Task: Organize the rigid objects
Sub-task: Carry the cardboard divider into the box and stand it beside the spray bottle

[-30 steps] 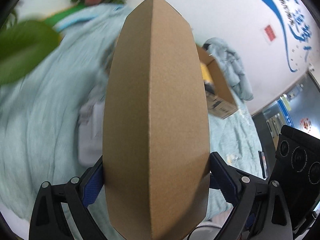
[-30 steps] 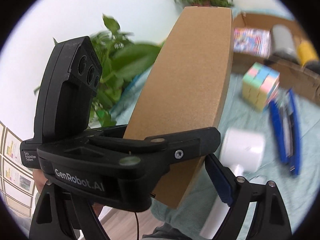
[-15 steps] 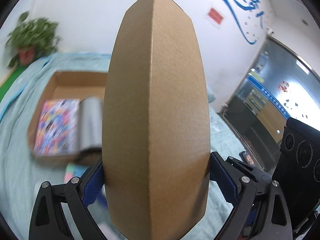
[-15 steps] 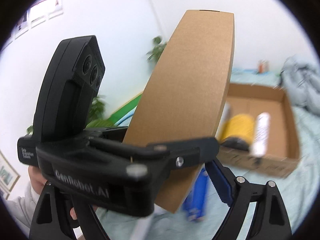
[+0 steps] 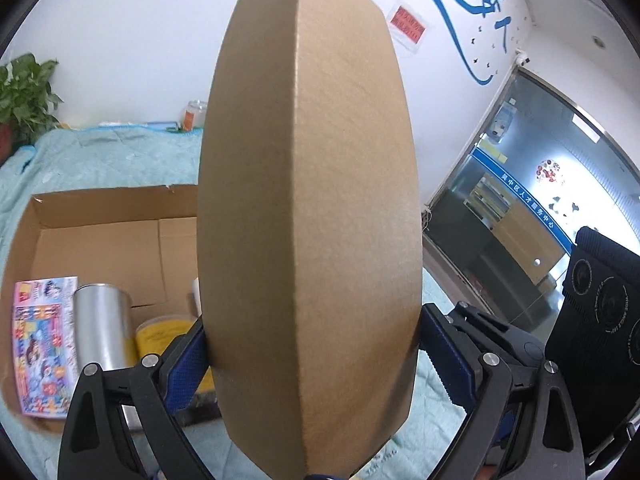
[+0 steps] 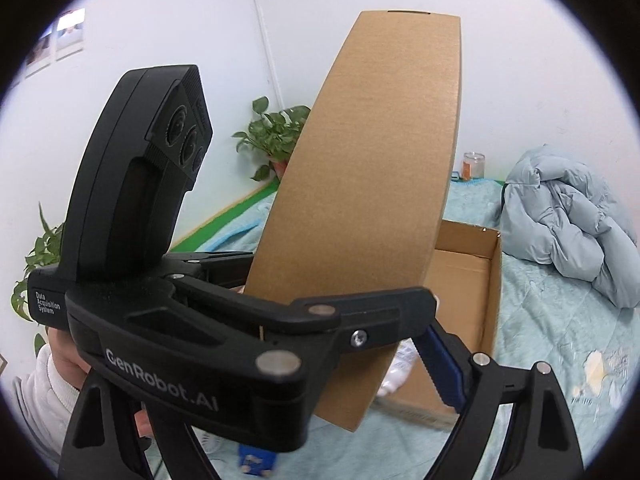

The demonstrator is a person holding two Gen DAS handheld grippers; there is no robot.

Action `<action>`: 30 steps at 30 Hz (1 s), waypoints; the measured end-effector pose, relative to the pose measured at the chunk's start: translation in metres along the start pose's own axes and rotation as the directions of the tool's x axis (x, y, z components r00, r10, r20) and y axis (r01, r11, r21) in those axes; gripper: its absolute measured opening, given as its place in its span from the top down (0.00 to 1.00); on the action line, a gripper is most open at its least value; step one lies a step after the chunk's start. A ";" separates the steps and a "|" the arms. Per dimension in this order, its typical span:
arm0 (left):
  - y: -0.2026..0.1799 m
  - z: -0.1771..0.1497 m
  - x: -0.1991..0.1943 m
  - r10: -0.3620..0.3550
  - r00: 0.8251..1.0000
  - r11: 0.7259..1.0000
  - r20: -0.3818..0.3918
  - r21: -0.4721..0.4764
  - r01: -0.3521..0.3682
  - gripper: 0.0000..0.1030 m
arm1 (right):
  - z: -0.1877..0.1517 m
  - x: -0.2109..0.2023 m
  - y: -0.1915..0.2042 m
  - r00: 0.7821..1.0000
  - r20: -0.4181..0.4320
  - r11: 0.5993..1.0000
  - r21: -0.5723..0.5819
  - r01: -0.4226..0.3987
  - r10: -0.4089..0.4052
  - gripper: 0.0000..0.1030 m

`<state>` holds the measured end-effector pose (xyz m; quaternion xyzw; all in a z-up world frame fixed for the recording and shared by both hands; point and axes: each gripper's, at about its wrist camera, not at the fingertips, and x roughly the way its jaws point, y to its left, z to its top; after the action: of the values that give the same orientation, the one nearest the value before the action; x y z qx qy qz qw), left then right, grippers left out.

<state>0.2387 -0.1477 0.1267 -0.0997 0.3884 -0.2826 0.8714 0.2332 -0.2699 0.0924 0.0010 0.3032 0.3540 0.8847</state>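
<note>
Brown box (image 5: 308,216) stands upright lengthwise, seemingly pinched by left gripper (image 5: 312,354).

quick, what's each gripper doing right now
left gripper: closed on the brown cardboard box
right gripper: closed on the same box

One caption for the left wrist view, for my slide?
Left gripper holds a brown box above an open carton.

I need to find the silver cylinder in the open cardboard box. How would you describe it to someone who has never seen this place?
Start at the large open cardboard box lying on the pale green quilt. Along its near side, a colourful picture book lies flat, and the silver cylinder rests just right of it, with a yellow roll on its other side. It is the only shiny metal thing in the box.
</note>
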 end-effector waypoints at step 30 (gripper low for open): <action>0.074 -0.002 0.180 0.135 0.951 0.982 -0.280 -0.092 -0.167 0.05 | -0.069 0.067 -0.097 0.954 -0.296 0.971 0.213 0.105 -0.038 0.40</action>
<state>0.3648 -0.1898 -0.0151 -0.0795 0.5264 -0.2034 0.8217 0.2943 -0.3155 -0.0209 0.0388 0.4676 0.2812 0.8371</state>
